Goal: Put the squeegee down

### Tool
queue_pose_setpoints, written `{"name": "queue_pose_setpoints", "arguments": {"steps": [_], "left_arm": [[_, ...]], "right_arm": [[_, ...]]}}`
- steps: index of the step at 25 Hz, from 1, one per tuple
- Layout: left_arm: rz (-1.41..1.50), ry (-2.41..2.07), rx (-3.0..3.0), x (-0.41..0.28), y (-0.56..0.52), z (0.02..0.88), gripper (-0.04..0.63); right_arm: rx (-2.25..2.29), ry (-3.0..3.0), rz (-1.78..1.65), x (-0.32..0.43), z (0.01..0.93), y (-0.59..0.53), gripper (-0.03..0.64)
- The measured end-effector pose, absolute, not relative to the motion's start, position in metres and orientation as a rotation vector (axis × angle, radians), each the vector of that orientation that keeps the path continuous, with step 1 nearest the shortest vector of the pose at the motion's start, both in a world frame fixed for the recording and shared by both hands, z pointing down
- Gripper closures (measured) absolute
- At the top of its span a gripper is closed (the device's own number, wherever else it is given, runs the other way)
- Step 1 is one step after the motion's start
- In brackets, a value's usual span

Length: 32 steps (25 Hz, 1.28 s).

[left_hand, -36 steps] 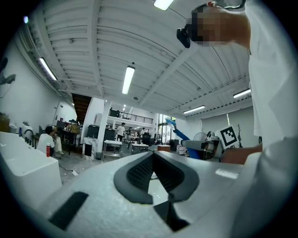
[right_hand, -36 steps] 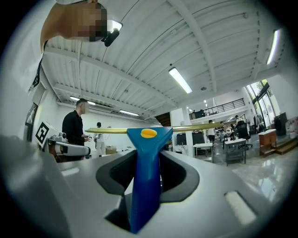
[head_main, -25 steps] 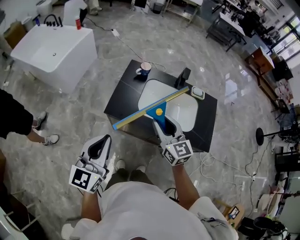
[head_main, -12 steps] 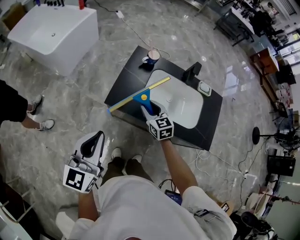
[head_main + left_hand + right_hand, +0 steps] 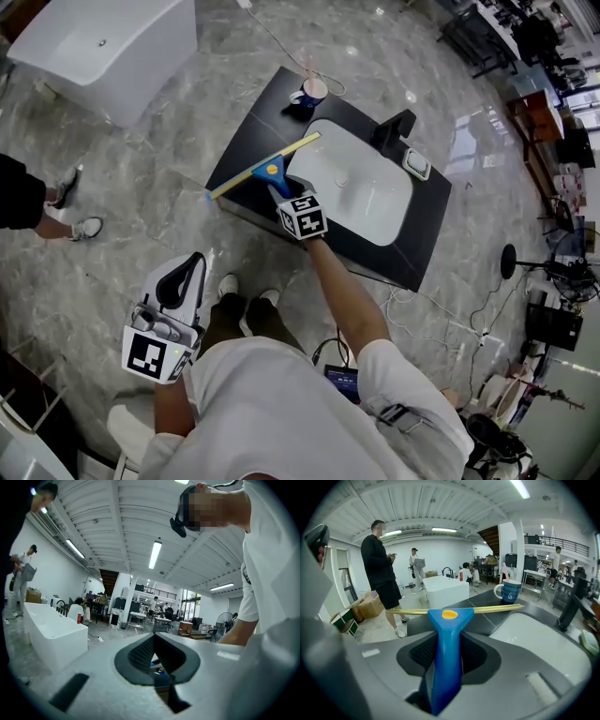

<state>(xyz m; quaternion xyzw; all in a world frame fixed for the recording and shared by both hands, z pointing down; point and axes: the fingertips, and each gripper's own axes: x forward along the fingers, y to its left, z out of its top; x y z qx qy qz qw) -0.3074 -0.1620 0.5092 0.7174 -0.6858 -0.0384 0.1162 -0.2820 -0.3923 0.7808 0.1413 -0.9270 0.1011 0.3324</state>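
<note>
Well off the near-left corner of the basin, the left gripper hangs over the floor with its jaws together on nothing. It has no part in this step and is best kept there, clear of the tabletop.

Left of the basin, the squeegee is clamped by its blue handle in the right gripper. The jaws press both sides of the handle and the yellow blade lies crosswise ahead of them. The blade hangs over the black strip of tabletop on the basin's left side. Its end farthest from the basin seems to reach the tabletop's edge or pass it, and I cannot tell whether the blade touches the surface yet.

To set it down well, I judge the gripper should first carry the squeegee a little toward the basin, so blade and handle both have tabletop beneath them. It should then lower with the blade level until the blade bears along its length, and lay the handle flat. Only then should the jaws part and draw straight back along the handle. An overhanging end could tip the tool off.

The blue mug stands beyond the basin's far-left corner, near the blade's other end, so that end should stop short of it.
</note>
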Motion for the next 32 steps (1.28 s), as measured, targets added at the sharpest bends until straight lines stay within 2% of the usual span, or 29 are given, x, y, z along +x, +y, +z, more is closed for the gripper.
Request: {"name": "queue_pose_setpoints", "arguments": {"steps": [7,20,26,32], "left_arm": [[-0.116,-2.023,2.066,-0.313,-0.156,0.516,0.591],[-0.115,-2.038,2.051,-0.318,-0.151,0.517,0.591],[-0.120,-2.017,2.073,-0.312,-0.155,0.516,0.591],[-0.132,-1.975,2.121,-0.299,-0.170,0.518,0.591]], "right_arm": [[0.355,-2.268,0.289,-0.295,0.818,-0.403,0.466],[0.370,-2.173,0.291,-0.294,0.834,-0.407,0.458],[0.395,-2.218,0.291,-0.290,0.820,-0.408,0.451],[0.438,-2.423,0.293,-0.265,0.757,-0.399,0.474]]}}
